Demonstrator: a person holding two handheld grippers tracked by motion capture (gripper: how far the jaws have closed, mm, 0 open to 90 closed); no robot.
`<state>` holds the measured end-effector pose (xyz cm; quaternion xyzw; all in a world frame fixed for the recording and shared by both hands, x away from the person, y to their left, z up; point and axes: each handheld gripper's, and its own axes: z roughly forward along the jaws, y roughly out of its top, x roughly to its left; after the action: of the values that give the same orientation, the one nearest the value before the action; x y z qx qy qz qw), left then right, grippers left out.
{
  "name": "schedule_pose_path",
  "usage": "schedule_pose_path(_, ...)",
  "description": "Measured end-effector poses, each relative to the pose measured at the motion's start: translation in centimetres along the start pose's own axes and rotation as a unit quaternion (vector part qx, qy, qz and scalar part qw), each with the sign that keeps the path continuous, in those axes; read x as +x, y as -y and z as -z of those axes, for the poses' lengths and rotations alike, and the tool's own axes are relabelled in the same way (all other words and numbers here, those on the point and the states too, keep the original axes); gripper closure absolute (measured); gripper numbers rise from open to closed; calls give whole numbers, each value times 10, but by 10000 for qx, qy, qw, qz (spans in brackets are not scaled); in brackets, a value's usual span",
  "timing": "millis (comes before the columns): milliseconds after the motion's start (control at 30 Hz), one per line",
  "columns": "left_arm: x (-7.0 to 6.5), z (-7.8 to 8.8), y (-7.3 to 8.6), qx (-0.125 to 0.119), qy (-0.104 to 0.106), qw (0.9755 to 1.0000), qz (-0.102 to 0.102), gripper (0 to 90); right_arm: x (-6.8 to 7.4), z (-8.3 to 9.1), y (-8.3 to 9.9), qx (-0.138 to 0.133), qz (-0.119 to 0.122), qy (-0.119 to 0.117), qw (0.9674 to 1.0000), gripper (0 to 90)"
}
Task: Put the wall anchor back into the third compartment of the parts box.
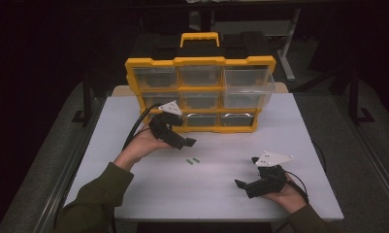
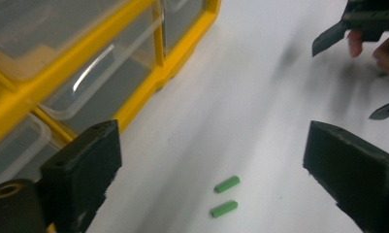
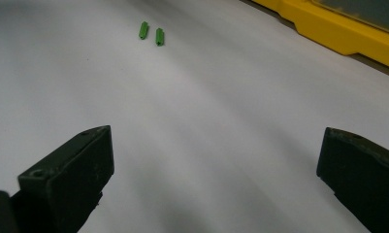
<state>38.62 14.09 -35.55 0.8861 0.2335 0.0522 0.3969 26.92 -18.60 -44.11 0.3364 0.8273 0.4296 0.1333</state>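
Left gripper (image 1: 189, 142) gapes empty; two green pegs (image 1: 192, 160) at its 5 o'clock, yellow organizer (image 1: 200, 92) at 12. Right gripper (image 1: 241, 185) is also open-jawed, nothing blocking.

No readable text, labels, brands or numbers anywhere: none on the yellow plastic organiser with clear drawers (image 1: 200, 92) at the far side, none on the white worktop (image 1: 216, 184), none on the two small green pegs (image 1: 192, 160).
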Motion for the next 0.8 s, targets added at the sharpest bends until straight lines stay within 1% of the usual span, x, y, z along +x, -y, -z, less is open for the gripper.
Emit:
schedule_pose_path(33, 0, -2, 3, 24, 3, 10000, -21, 29, 0, 0, 0, 1, 5, 9, 10000, 0)
schedule_pose_path(67, -2, -5, 5, -5, -14, 10000, 16, 21, 0, 0, 0, 2, 9, 14, 10000, 0)
schedule_pose_path(133, -3, -9, 10, 42, -6, 10000, 38, 8, 0, 0, 0, -11, 20, 20, 10000, 0)
schedule_pose_path(167, -3, -13, 16, 117, 19, 9999, 9, 8, 0, 0, 0, -10, 32, 28, 10000, 0)
schedule_pose_path(233, -3, -13, 16, 117, 19, 9999, 9, 8, 0, 0, 0, -2, 29, 30, 10000, 0)
schedule_pose_path(267, -4, -19, 24, 132, 14, 9999, 66, 8, 0, 0, 0, 5, 38, 34, 10000, 0)
schedule_pose_path(300, -4, -19, 24, 132, 14, 9999, 66, 8, 0, 0, 0, 5, 38, 34, 10000, 0)
schedule_pose_path(333, -5, -23, 29, 169, 11, 9999, 22, 8, 1, 0, 0, 23, 29, 44, 10000, 0)
schedule_pose_path(367, -6, -26, 31, 140, 42, 9999, 69, 8, 1, -1, 0, 27, 40, 45, 10000, 0)
schedule_pose_path(400, -6, -26, 31, 140, 42, 9999, 69, 8, 1, -1, 0, 30, 41, 48, 10000, 0)
schedule_pose_path(500, -7, -32, 39, 224, 110, 9997, -36, 9, 1, -1, 1, 56, 69, 47, 9999, 0)
schedule_pose_path(533, -7, -32, 39, 224, 110, 9997, -36, 11, 1, -1, 1, 57, 73, 50, 9999, 0)
schedule_pose_path(567, -8, -35, 43, 229, 170, 9996, 11, 13, 1, -1, 1, 57, 63, 48, 10000, 0)
schedule_pose_path(633, -7, -36, 44, 273, 193, 9994, -3, 22, 1, -1, 1, 58, 69, 51, 9999, 0)
schedule_pose_path(667, -8, -37, 46, 226, 189, 9996, -19, 37, 1, -1, 1, 58, 70, 55, 9999, 0)
schedule_pose_path(700, -8, -40, 48, 278, 223, 9994, -33, 49, 1, -1, 1, 71, 74, 58, 9999, 0)
schedule_pose_path(733, -8, -40, 48, 278, 223, 9994, -33, 57, 1, -2, 1, 70, 69, 60, 9999, 0)
schedule_pose_path(767, -9, -40, 49, 307, 198, 9993, -128, 76, 1, -2, 1, 68, 72, 60, 9999, 0)
schedule_pose_path(800, -9, -40, 49, 307, 198, 9993, -128, 108, 1, -2, 1, 68, 72, 60, 9999, 0)
